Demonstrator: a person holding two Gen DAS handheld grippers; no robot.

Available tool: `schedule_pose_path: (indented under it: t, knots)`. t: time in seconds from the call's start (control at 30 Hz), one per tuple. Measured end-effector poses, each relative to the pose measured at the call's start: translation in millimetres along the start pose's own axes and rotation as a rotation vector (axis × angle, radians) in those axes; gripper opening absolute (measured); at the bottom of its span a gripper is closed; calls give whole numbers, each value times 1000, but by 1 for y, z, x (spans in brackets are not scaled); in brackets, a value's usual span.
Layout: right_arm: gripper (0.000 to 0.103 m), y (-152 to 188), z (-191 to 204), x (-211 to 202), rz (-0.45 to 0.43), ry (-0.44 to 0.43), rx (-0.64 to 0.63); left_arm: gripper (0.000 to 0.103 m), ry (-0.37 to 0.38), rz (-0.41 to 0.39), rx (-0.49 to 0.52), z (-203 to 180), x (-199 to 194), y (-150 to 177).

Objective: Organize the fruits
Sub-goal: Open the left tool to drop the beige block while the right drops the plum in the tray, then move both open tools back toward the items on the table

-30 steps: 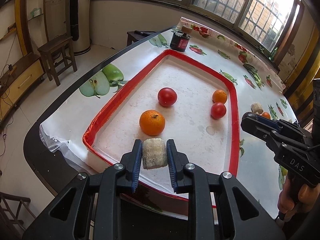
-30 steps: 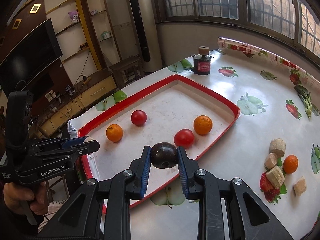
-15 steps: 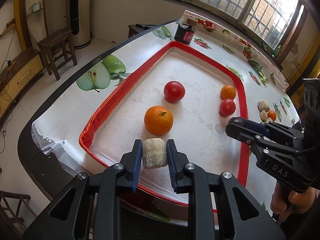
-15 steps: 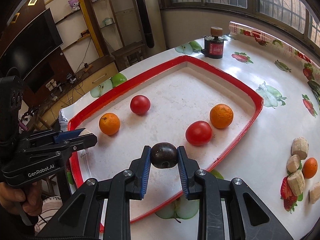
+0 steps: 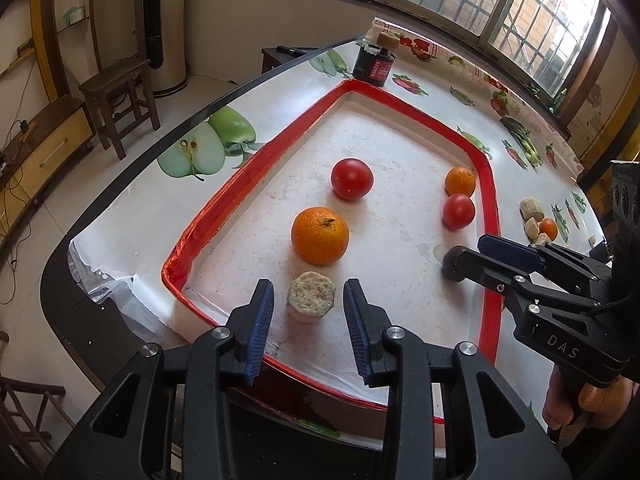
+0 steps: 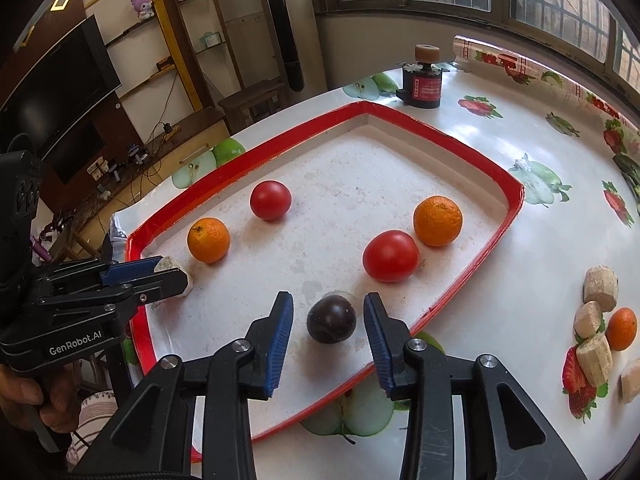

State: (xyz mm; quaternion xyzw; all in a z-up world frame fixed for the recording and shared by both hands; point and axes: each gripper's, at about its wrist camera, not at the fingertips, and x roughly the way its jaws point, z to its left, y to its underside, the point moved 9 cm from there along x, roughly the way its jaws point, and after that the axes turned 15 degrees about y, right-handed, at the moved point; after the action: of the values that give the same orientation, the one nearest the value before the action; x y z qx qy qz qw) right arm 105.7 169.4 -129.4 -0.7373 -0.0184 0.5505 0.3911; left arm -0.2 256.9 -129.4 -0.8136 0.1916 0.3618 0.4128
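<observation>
Both grippers, left [image 5: 308,330] and right [image 6: 328,346], are spread wide; the plum [image 6: 331,319] looks smooth and soft, so pinch its middle gently.

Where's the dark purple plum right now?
In the right wrist view the dark purple plum sits on the floor of the red-rimmed white tray, near its front edge, between the open right gripper's fingers, just below-left of the nearer red tomato.

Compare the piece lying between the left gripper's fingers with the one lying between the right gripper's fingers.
The pale chunk at the left gripper is beige, rough and faceted; the dark plum at the right gripper is near-black, smooth and round. Both lie released inside the red-rimmed tray, each between open jaws.
</observation>
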Motion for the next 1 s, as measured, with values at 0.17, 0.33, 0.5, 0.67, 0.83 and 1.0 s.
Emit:
schedule_pose_path:
  t: [0.17,0.33,0.5,0.67,0.83,1.0]
  knots:
    - [39,0,-6,-15,-25,3,5,35,-6,-14,8,-5,-7,-2]
    - [39,4,-19,-30,-46,14,27,35,-3,-19,14,-11,-10,-3]
    - [39,12,-31,-44,-59,25,45,35,2,-19,26,-21,-12,0]
    - [39,20,-45,-56,-69,43,67,35,11,-21,44,-31,-16,1]
    - [40,31,-63,-69,-78,65,101,35,25,-22,64,-43,-17,2]
    - [43,48,-88,-80,-79,98,138,35,38,-17,88,-57,-16,4]
